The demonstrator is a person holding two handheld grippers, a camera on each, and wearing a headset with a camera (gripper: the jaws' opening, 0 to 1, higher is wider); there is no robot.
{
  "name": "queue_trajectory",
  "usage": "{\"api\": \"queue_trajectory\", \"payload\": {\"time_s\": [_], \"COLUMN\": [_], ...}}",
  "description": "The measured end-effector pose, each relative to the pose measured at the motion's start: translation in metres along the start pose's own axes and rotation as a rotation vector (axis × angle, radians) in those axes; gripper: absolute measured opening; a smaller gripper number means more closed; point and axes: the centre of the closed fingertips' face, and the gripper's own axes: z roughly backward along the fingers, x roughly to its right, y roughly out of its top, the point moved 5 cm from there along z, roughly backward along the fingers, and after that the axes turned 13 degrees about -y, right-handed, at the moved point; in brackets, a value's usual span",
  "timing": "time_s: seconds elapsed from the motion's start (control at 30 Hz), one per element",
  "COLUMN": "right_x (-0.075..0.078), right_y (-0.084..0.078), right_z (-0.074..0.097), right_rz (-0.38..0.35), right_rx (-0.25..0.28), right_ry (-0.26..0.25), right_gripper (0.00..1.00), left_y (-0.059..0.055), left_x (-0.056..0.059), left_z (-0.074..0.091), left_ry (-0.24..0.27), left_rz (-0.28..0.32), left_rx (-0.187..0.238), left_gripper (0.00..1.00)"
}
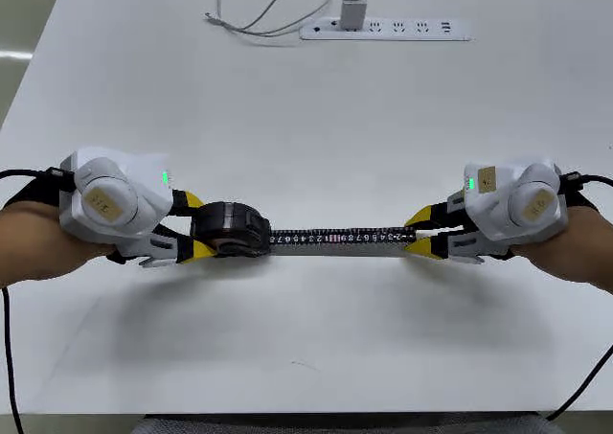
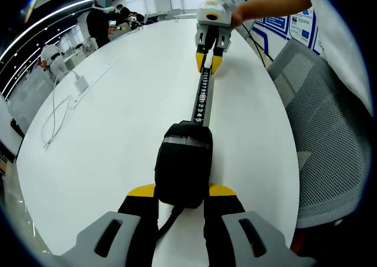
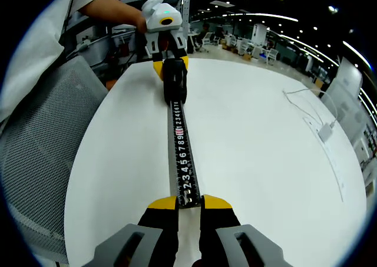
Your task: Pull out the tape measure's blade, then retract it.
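Two grippers: one at each end of the tape measure [image 1: 244, 231], over the white table [image 1: 316, 118].
Left gripper [image 1: 197, 227]: jaws clamped on the black case [image 2: 184, 161], a yellow tip on either side.
Right gripper [image 1: 420, 233]: jaws pinching the blade's free end, by the lowest numbers.
Blade [image 1: 335, 236]: drawn out straight, printed face up, long axis running left to right near the table's front edge.
Case mouth: points at the right gripper.
Far edge: power strip [image 1: 388, 29] with a white charger [image 1: 352, 12] and cable [image 1: 259, 8], well apart.
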Motion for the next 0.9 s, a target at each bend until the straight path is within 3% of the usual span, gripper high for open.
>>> {"api": "queue_trajectory", "payload": {"time_s": [0.9], "right_x": [0.009], "right_y": [-0.019], "right_z": [0.016], "right_rz": [0.0], "right_rx": [-0.043], "right_ry": [-0.006], "right_gripper": [0.09], "left_y": [0.0], "left_x": [0.0], "left_z": [0.0], "left_ry": [0.0], "left_rz": [0.0], "left_rx": [-0.006], "left_gripper": [0.24]}}
